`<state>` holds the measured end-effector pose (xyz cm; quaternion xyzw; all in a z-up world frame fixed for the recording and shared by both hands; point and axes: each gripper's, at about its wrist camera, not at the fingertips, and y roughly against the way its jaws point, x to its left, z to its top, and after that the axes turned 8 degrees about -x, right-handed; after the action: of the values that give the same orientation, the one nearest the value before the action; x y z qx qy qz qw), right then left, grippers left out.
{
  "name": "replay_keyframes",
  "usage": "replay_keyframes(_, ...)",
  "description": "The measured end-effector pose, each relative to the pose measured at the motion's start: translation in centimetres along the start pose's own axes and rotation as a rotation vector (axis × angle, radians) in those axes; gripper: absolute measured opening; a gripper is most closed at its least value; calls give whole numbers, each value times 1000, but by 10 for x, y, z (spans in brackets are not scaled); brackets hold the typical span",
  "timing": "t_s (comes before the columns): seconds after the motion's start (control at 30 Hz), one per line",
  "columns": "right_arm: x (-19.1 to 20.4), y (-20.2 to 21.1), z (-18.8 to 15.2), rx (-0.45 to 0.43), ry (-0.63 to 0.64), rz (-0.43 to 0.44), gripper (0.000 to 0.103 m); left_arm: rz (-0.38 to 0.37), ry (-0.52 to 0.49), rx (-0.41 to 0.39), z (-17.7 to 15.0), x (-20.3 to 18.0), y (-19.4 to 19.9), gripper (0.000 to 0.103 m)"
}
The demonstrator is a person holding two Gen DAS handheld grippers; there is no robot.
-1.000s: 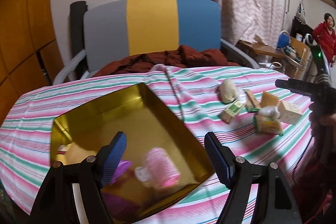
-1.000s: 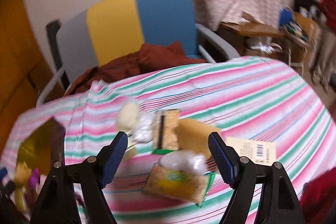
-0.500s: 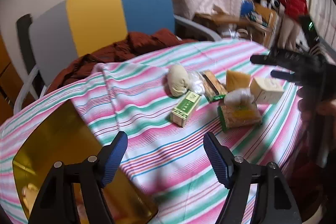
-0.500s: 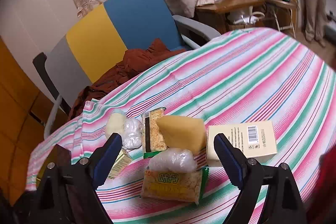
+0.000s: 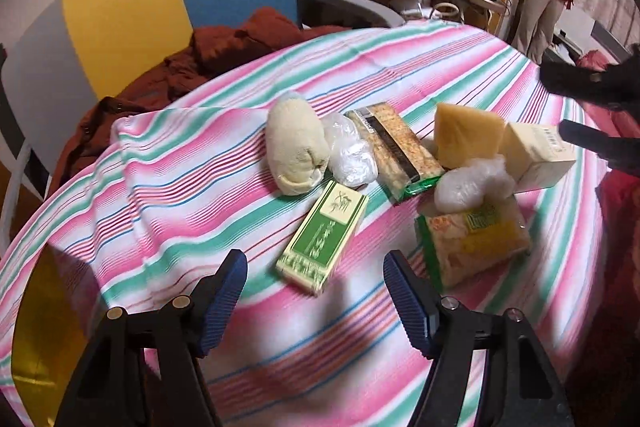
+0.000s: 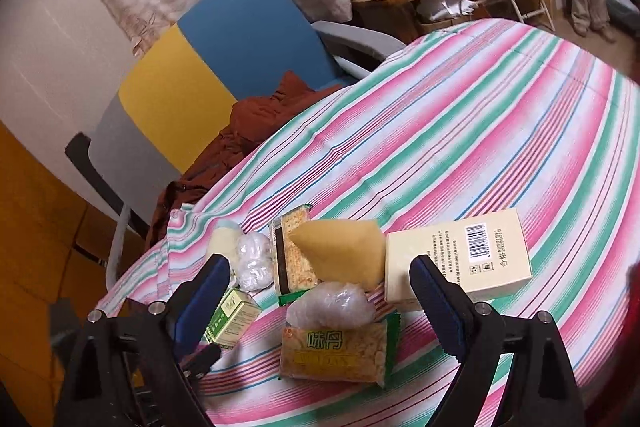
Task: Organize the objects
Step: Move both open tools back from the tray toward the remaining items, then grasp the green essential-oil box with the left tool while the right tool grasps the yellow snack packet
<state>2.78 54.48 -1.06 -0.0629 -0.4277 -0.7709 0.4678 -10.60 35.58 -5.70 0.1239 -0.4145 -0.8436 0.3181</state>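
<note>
Gold tray (image 5: 40,327), glossy, cut off at the frame edge, lies left of the left gripper (image 5: 316,291), whose jaws gape wide and empty. Striped cloth (image 5: 192,187), pink, green and white, covers the table. Ahead of these jaws: green box (image 5: 323,237), cardboard, flat. Beyond it, a cream cloth bundle (image 5: 298,151), rounded; a crinkled clear bag (image 5: 350,153); a cracker pack (image 5: 394,151), long and flat. Right of the jaws: yellow wedge (image 5: 466,133); second clear bag (image 5: 470,183) atop a snack pack (image 5: 476,239), blurred; cream carton (image 5: 536,151), partly hidden by the right gripper (image 6: 320,287). That gripper, likewise wide apart and empty, hovers over wedge and clear bag; carton just right of its right finger.
</note>
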Motion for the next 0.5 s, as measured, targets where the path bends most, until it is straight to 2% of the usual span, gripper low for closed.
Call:
replay_keyframes(0.2,-11,-3,3,12,-65,3,92,7,-9,36,8,-1,-26,71)
replay_keyframes(0.3,-11,-4,3,19,-63,3,93,-2,-3,64,8,-2,-38,57)
replay_keyframes(0.4,-9,-7,2,30,-52,1,93,-27,-1,98,4,-4,-50,38)
replay_keyframes(0.47,-8,-10,2,47,-45,2,93,-43,2,79,0,-6,-49,31)
replay_keyframes(0.5,-8,-13,1,58,-42,5,93,-47,4,74,-1,-7,-47,31)
